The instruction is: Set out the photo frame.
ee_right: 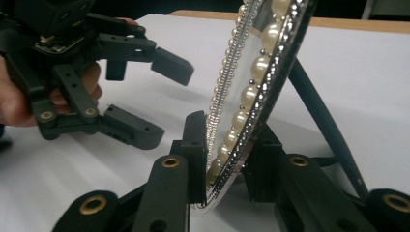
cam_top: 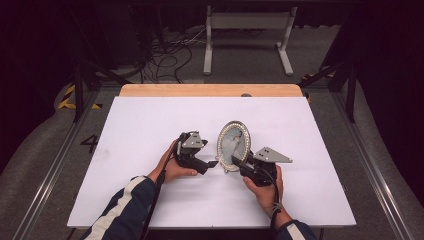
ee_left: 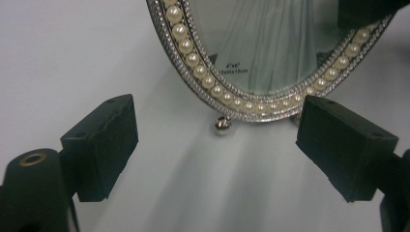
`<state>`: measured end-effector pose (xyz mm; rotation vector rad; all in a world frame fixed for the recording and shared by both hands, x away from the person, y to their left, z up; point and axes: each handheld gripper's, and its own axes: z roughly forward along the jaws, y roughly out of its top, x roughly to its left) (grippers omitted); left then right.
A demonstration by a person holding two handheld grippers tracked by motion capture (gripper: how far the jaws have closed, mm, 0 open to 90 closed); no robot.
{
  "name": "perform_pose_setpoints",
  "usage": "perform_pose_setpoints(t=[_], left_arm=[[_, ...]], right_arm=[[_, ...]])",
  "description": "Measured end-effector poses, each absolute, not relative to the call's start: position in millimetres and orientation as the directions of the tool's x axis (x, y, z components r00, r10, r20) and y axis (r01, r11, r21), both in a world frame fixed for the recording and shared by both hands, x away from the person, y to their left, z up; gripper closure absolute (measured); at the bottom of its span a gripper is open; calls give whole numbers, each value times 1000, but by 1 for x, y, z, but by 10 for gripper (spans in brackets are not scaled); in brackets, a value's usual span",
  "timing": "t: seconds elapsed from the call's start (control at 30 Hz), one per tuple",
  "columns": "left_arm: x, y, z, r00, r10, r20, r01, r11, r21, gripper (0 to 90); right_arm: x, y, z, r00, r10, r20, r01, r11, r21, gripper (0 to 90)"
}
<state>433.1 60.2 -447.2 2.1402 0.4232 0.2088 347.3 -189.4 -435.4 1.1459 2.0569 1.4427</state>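
Note:
An oval picture frame (cam_top: 233, 144) with a pearl-and-silver rim stands upright near the middle of the white table (cam_top: 150, 125). My right gripper (cam_top: 240, 163) is shut on its lower rim, one pad on the glass side and one behind (ee_right: 227, 159). The pearl rim (ee_right: 256, 72) runs up between those jaws, with a dark back leg (ee_right: 319, 111) propping it. My left gripper (cam_top: 212, 162) stands open just left of the frame, with its jaws wide on either side of the frame's bottom edge (ee_left: 217, 140) and touching nothing. A small silver ball foot (ee_left: 222, 125) rests on the table. The left gripper (ee_right: 162, 101) faces the glass.
A wooden strip (cam_top: 210, 90) runs along the table's far edge. Beyond it lie floor cables (cam_top: 170, 55) and a white metal stand (cam_top: 247, 30). Dark rails flank both sides of the table. A person's sleeves come in from the front edge.

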Motion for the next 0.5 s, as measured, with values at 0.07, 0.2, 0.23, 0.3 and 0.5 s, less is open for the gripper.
perform_pose_setpoints(t=[0.07, 0.2, 0.23, 0.3, 0.5], left_arm=[[437, 53, -448, 925, 378, -18, 228, -516, 826, 162], [442, 43, -447, 933, 357, -52, 236, -493, 837, 164], [443, 41, -446, 933, 356, -50, 232, -490, 840, 163], [443, 37, -446, 934, 353, -48, 227, -486, 844, 164], [444, 35, -449, 939, 337, -65, 233, -486, 842, 182]], right_arm=[[349, -192, -434, -606, 778, 166, 417, 134, 899, 756], [353, -195, -434, -629, 755, 185, 427, 137, 894, 760], [354, -196, -434, -633, 752, 186, 430, 141, 892, 760], [355, -197, -434, -640, 745, 190, 431, 144, 891, 761], [359, -199, -433, -655, 730, 195, 439, 157, 885, 761]])
